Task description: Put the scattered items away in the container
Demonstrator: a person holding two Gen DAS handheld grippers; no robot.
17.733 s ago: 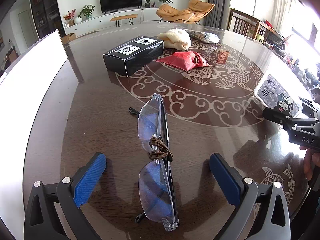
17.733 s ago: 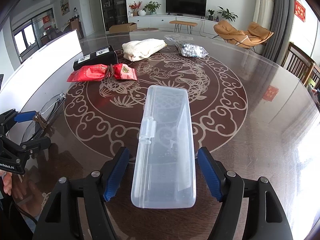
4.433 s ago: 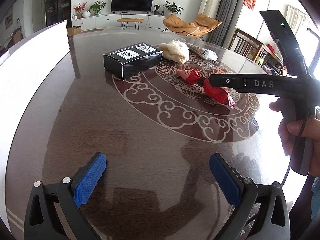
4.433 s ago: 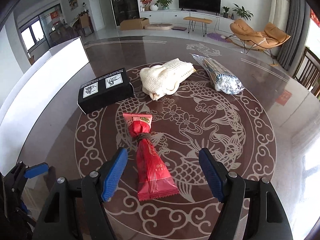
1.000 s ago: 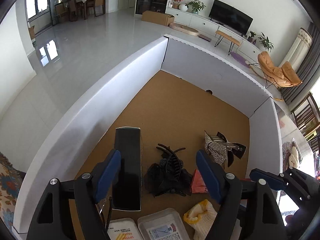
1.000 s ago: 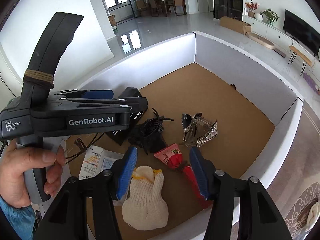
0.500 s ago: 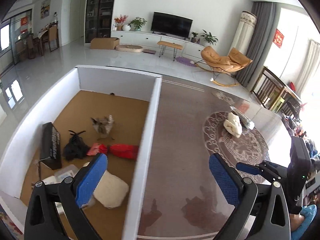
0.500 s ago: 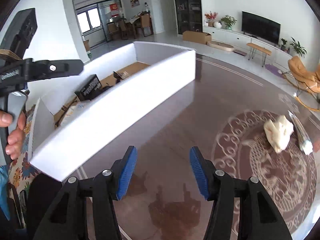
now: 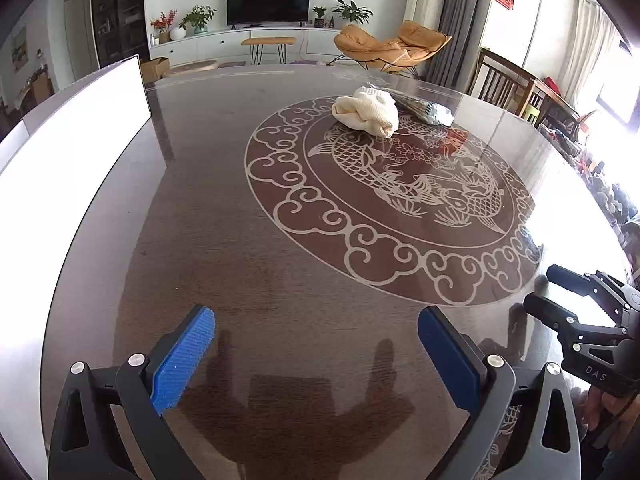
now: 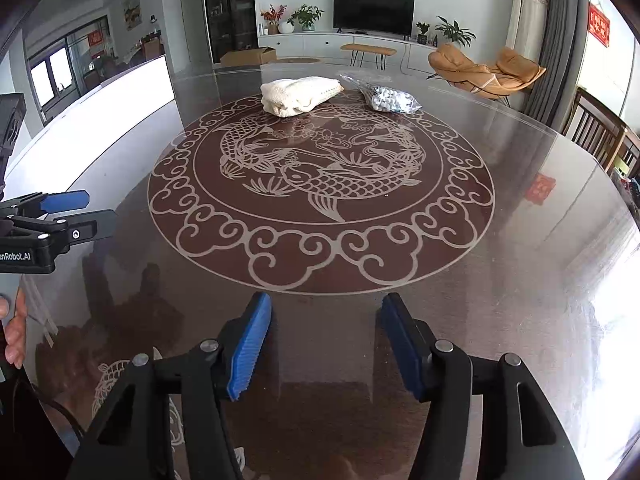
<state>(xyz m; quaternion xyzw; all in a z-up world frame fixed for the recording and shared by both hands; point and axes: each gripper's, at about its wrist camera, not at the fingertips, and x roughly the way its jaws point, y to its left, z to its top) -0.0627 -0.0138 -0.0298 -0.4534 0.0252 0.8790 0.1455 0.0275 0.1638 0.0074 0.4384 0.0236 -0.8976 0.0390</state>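
The left gripper (image 9: 316,348) is hovering with its blue-padded jaws spread wide and nothing between them, low over the near part of the dark glossy surface (image 9: 248,240), short of the carved fish medallion (image 9: 400,196) that is serving here as the landmark. The right gripper (image 10: 326,344) is likewise hanging over the near edge of the medallion (image 10: 320,192), its jaws parted at a moderate width and gripping nothing; in the left wrist view it is showing at the lower right, just off the medallion's near rim (image 9: 576,300). In the right wrist view the left gripper is appearing to the left of the medallion (image 10: 60,212), with the fingers (image 10: 14,332) of the person's hand showing below it. Two scattered items are lying on the far side of the medallion: a cream knitted cloth bundle (image 9: 366,110) is sitting on its far rim, and a clear plastic bag of small white round pieces (image 10: 390,98) is resting just beside the bundle, slightly farther out and to the right of it. The container, a white-walled box (image 9: 76,120), is standing well to the left of the medallion at the surface's edge; only its outer white wall is showing in both views (image 10: 120,96), so what is lying inside it cannot be told from here.
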